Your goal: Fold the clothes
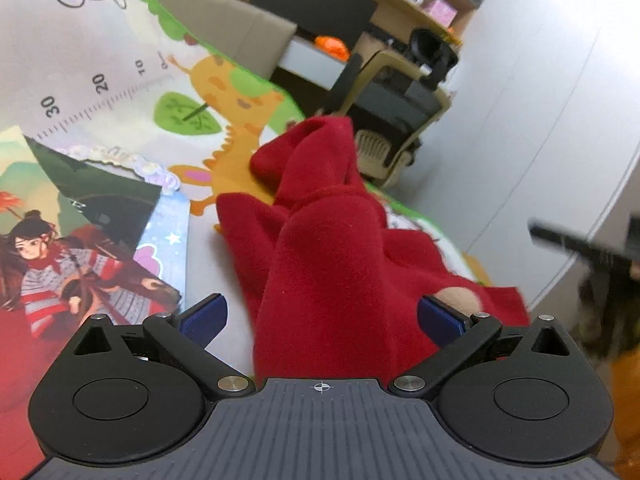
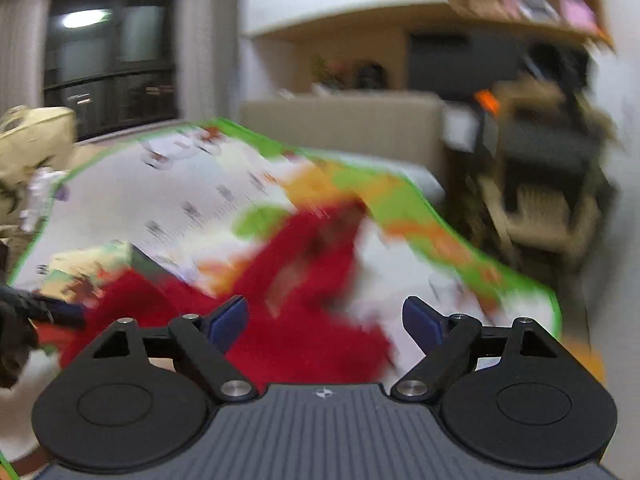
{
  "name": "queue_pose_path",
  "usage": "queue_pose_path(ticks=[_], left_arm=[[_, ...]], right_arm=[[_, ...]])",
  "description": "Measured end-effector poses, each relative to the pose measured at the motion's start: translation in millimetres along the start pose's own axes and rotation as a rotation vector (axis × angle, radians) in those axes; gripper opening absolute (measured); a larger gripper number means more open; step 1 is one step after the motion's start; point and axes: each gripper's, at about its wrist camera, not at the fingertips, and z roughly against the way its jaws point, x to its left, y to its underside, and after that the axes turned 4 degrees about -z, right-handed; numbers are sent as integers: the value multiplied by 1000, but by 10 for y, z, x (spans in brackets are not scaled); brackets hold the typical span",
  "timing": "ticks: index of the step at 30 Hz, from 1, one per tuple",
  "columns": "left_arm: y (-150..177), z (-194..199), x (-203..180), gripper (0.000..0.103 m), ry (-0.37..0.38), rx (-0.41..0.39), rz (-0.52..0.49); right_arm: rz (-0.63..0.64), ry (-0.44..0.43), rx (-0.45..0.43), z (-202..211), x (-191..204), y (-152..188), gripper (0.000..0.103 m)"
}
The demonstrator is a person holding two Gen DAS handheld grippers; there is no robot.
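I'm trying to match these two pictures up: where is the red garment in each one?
Left wrist view: the red garment fills the middle, bunched up between the open left claw.
Right wrist view: blurred, lower middle, just beyond the open right claw.
Shared landmark: the green-edged cartoon play mat underneath.

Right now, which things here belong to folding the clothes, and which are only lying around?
For the job:
red fleece garment
left gripper, open
right gripper, open

Lying about:
cartoon play mat
illustrated picture book
chair
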Motion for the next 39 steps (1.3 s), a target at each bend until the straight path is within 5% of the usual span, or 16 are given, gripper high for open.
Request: queue_pose_path(ticks=[5,6,7,9,10,12,17,19,23,26,29,32,35,38,39], left_arm=[[105,-147,-76,99,-84,8,-5],[137,-129,-90,81,-81,-1,0],[159,-90,-128,61,-67,-10,-14],[170,-1,-244,53,-96,-34,-81],[171,46,-303,39,-109,-47,-114],[115,168,-418,32,-120,-82,-171],[-293,295,-543,32,-205,-208,-277],[-438,190,-442,42,-246,-244,-274],[-477,-388,6,57,-356,-115,-176],[-369,-688,290,74,-416,-43,-120],[-392,-521,404,77,-370,-78,-20],[-502,-170,224,83,-373,-185,-35],[-583,52,-104,95,-228,-268,-81],[-562,-149,-351,97,-55,-213,-94],[-496,-245,-388,97,-70,-200,-119]], right_arm=[[-286,23,122,-193,-589,777,85],[-297,-14,118,-203,-581,889,81],[-285,-53,103,-181,-543,965,62],[-216,-118,74,-127,-395,997,31],[-173,-107,56,-102,-315,953,26],[-108,-91,10,-40,-211,808,17],[8,-86,-131,-51,-124,200,16],[61,-65,-165,-182,-99,-11,16],[61,25,-49,-895,-139,-4,16],[78,100,18,-1305,-173,192,33],[-25,94,11,-1227,-325,122,56],[-109,78,-32,-908,-440,-15,74],[-108,21,-126,-536,-380,-35,103],[-102,-121,-171,-353,-164,34,103],[-105,-160,-149,-410,-84,94,103]])
